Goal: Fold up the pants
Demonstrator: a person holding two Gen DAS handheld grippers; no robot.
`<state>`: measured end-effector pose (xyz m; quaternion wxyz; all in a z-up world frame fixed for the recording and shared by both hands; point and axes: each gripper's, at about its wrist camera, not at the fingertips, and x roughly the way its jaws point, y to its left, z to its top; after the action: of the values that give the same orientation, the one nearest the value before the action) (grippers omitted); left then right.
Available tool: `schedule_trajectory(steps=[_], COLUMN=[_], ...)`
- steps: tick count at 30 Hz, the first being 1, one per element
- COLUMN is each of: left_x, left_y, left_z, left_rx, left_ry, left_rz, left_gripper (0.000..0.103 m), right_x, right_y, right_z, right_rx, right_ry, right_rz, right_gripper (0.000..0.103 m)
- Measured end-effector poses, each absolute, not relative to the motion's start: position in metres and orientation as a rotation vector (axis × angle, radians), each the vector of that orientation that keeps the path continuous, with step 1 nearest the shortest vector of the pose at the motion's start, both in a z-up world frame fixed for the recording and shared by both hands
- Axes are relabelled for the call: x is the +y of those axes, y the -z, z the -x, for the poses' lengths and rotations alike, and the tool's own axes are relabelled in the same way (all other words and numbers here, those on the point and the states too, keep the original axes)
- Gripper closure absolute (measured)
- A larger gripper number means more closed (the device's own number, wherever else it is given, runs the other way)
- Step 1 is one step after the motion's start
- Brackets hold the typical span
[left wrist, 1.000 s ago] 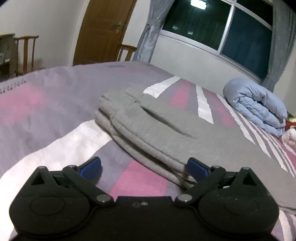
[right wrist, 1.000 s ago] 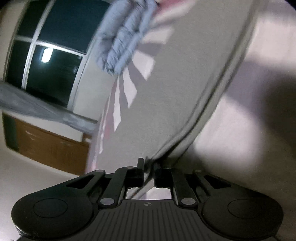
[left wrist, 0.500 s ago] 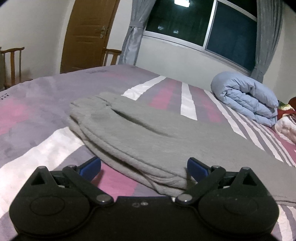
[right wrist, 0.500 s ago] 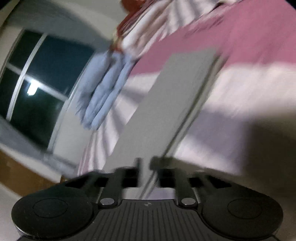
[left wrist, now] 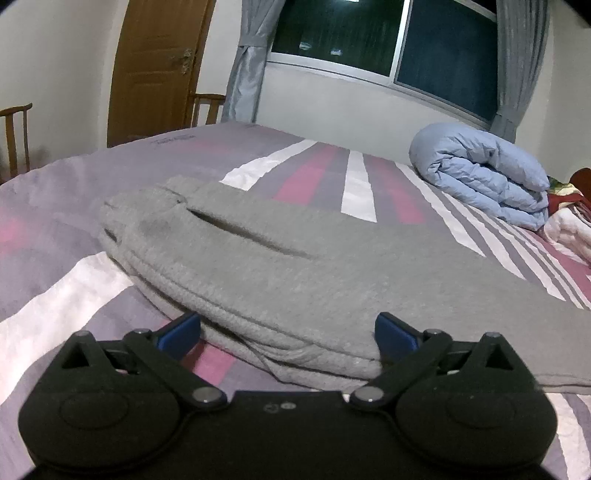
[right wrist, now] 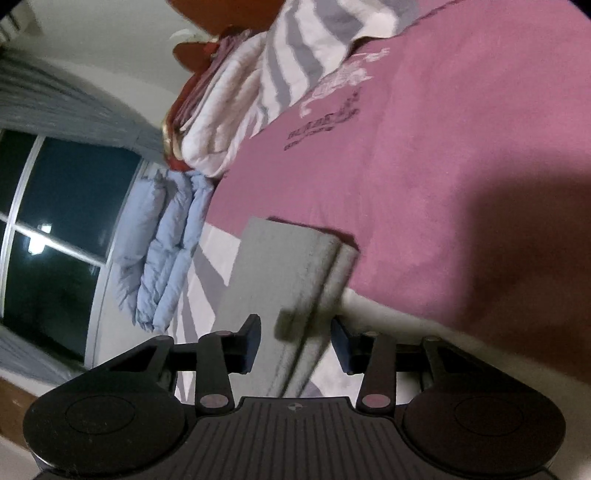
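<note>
Grey knit pants (left wrist: pixel 295 266) lie folded lengthwise on the striped bed, waistband end at the left, legs running off to the right. My left gripper (left wrist: pixel 288 332) is open, its blue pads either side of the pants' thick near edge, low over the bed. In the right wrist view the leg end of the pants (right wrist: pixel 284 273) lies flat on the bed. My right gripper (right wrist: pixel 295 343) is open with the pants' edge between its fingers, not clamped.
A rolled light-blue duvet (left wrist: pixel 484 173) lies at the far right of the bed (left wrist: pixel 55 229), also in the right wrist view (right wrist: pixel 166 243). Folded striped bedding (right wrist: pixel 258 85) lies beyond it. Wooden chairs (left wrist: pixel 14 136), a door (left wrist: pixel 159 62) and a dark window (left wrist: pixel 369 33) stand behind.
My right gripper has opened and let go of the pant leg, which now lies flat. My left gripper has moved closer in over the waistband edge, still open.
</note>
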<state>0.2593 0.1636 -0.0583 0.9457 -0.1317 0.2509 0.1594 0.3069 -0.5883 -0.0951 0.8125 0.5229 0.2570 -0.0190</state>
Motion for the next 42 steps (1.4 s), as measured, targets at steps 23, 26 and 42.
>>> schedule_trajectory(steps=[23,26,42], left_x=[0.168,0.170,0.210], left_y=[0.065,0.061,0.060], left_z=[-0.263,-0.258,-0.231], left_rx=[0.545,0.508,0.462], left_ry=[-0.312,-0.331,-0.443], left_rz=[0.303,0.290,0.426], left_gripper=[0.006,0.006,0.006], right_x=[-0.580,-0.580,-0.584], right_y=[0.103,0.101,0.104], right_z=[-0.321,-0.322,-0.323], right_rx=[0.621,0.631,0.596], right_ry=[0.010,0.001,0.045], right_rz=[-0.960,-0.932,-1.075], right_gripper=[0.092,0.093,0.092])
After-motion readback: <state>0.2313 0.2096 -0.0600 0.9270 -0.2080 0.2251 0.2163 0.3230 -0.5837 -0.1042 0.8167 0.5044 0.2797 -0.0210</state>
